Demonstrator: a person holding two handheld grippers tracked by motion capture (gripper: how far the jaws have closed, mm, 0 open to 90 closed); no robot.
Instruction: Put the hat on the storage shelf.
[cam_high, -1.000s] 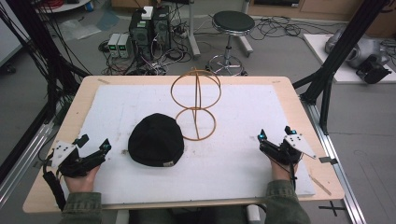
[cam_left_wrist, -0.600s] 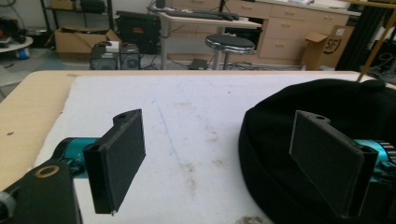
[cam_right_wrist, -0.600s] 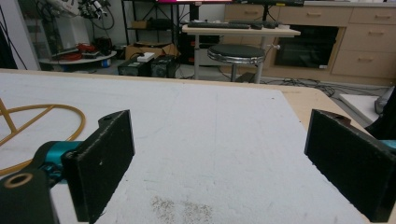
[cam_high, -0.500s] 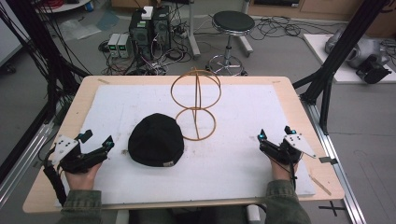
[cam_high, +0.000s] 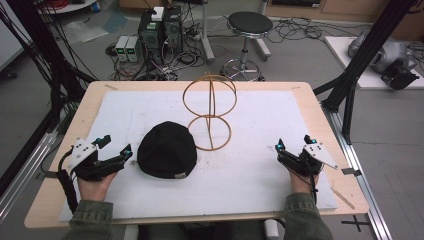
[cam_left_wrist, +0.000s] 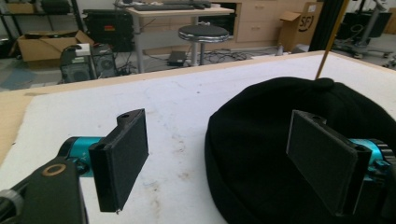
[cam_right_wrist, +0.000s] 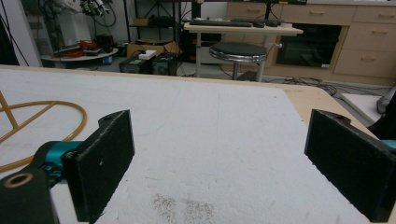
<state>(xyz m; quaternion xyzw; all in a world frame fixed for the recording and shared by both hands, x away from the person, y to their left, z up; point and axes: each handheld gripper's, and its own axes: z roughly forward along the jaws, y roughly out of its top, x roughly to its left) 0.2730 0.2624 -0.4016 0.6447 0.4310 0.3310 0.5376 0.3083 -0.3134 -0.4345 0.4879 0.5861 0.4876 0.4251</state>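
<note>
A black beanie hat (cam_high: 166, 156) lies on the white mat, left of centre. Just behind it to the right stands a gold wire stand (cam_high: 210, 105), a flat ring with a wire globe above. My left gripper (cam_high: 116, 146) is open at the hat's left edge, low over the mat. In the left gripper view the hat (cam_left_wrist: 266, 135) reaches between the open jaws (cam_left_wrist: 218, 121), and the right pad (cam_left_wrist: 322, 163) is over the hat. My right gripper (cam_high: 293, 143) is open near the mat's right side, well away from the hat. The right gripper view has bare mat between its jaws (cam_right_wrist: 222, 121), with the stand's ring (cam_right_wrist: 84, 119) at the left.
The white mat (cam_high: 260, 170) covers most of the wooden table (cam_high: 90, 105). Beyond the far edge are a round stool (cam_high: 248, 22), computer boxes (cam_high: 160, 30) and cables on the floor. Black frame posts (cam_high: 350, 85) stand at the table's right and left.
My left gripper has moved right, closer to the hat's edge. The right gripper, hat and stand have not moved.
</note>
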